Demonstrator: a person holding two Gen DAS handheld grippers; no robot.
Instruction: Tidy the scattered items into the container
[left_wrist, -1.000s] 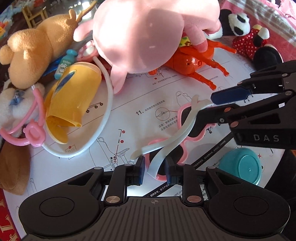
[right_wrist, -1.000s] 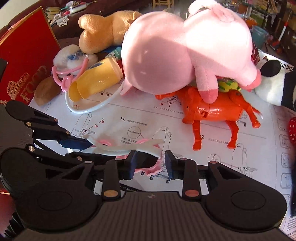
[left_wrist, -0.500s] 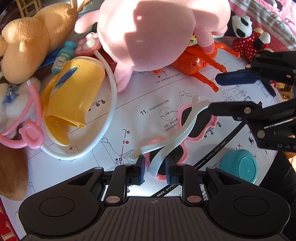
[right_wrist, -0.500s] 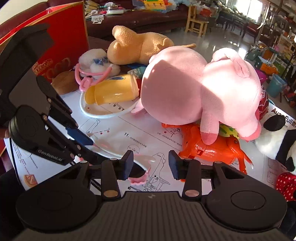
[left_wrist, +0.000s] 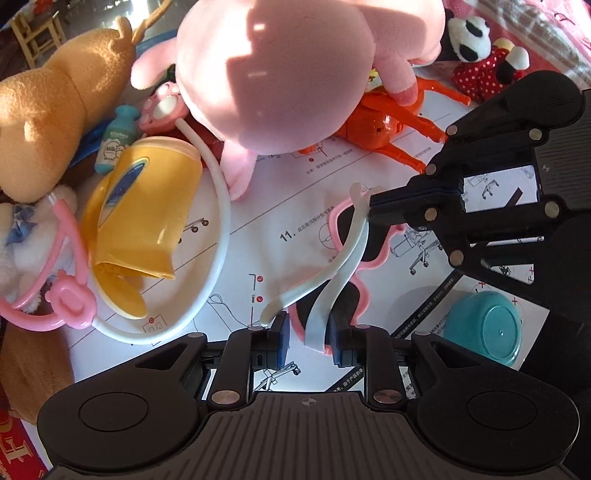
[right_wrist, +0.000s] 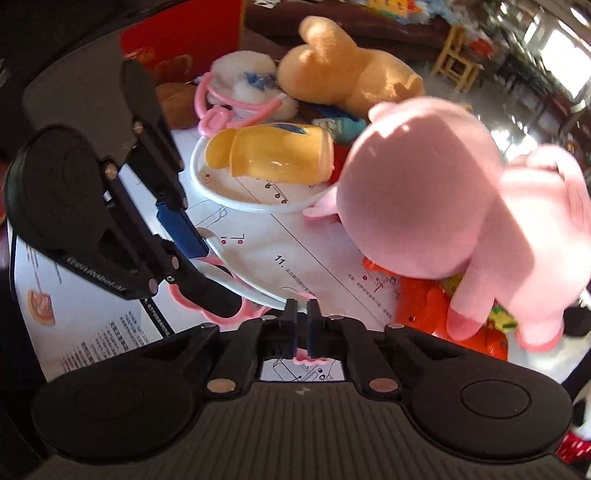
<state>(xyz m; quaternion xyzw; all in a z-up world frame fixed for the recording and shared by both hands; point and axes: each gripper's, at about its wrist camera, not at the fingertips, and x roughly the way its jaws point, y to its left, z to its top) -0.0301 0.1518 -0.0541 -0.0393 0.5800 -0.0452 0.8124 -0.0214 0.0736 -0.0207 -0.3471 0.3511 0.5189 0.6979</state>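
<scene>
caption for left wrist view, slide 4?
Both grippers pinch pink toy sunglasses over the instruction sheet, plush toys behind.

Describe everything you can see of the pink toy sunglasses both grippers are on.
The pink toy sunglasses look like glossy plastic: a wavy pink frame, dark lenses and two white arms folded across them. They sit low over the printed instruction sheet. The left gripper clamps the near end, frame and one white arm between its pads; the right gripper is shut on the far rim's pink edge.
</scene>
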